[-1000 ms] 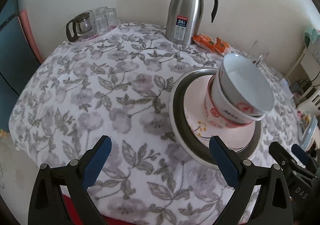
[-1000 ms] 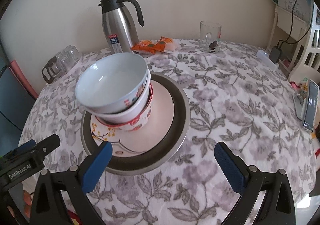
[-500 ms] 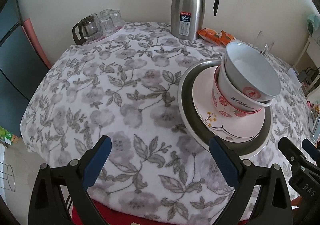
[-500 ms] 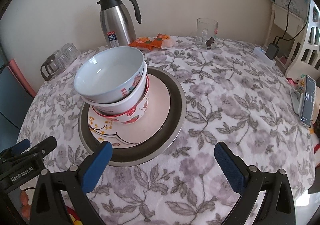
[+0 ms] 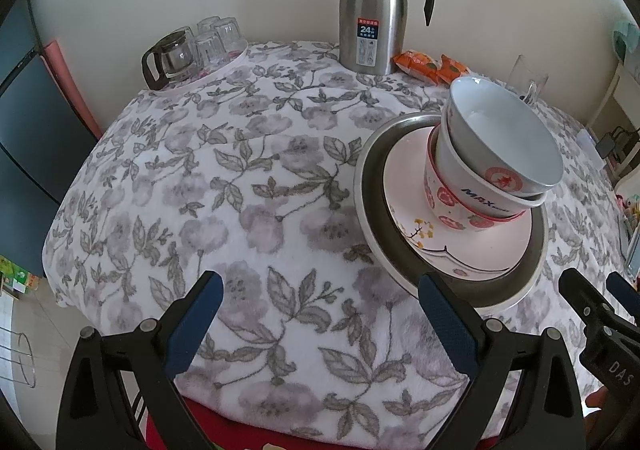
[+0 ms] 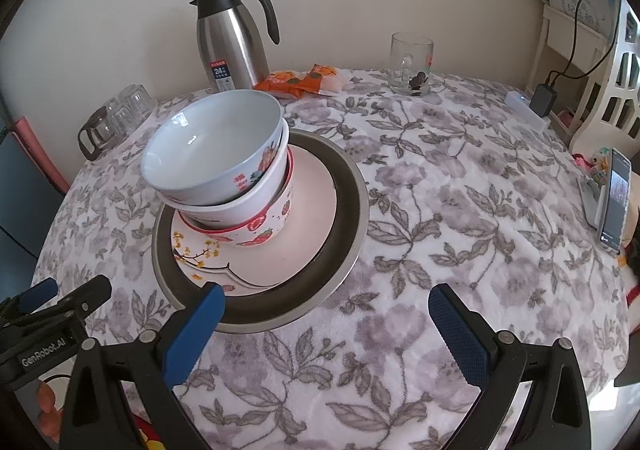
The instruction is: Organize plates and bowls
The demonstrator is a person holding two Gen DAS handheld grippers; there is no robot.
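A stack sits on the floral tablecloth: a steel-rimmed dark plate [image 5: 370, 205] [image 6: 348, 217], a pink plate [image 5: 404, 205] [image 6: 316, 209] on it, then three nested bowls. The top bowl [image 5: 504, 137] [image 6: 208, 145] is white inside and leans. Under it are a white bowl [image 5: 480, 203] and a strawberry-patterned bowl [image 5: 444, 205] [image 6: 264, 230]. My left gripper [image 5: 320, 306] is open over the cloth, just left of the stack, holding nothing. My right gripper [image 6: 326, 316] is open at the stack's near edge, its left finger over the plate rim. Each gripper shows at the other view's edge.
At the back stand a steel thermos jug [image 5: 372, 9] [image 6: 234, 37], orange snack packets [image 5: 430, 65] [image 6: 300, 81], a glass mug [image 6: 412, 63] and a tray of glasses with a glass pot [image 5: 192, 49] [image 6: 112, 117]. A phone [image 6: 616, 201] leans at the right edge.
Both grippers have drawn back and up from the stack, so more of the table shows. The stack has not moved. Both stay open.
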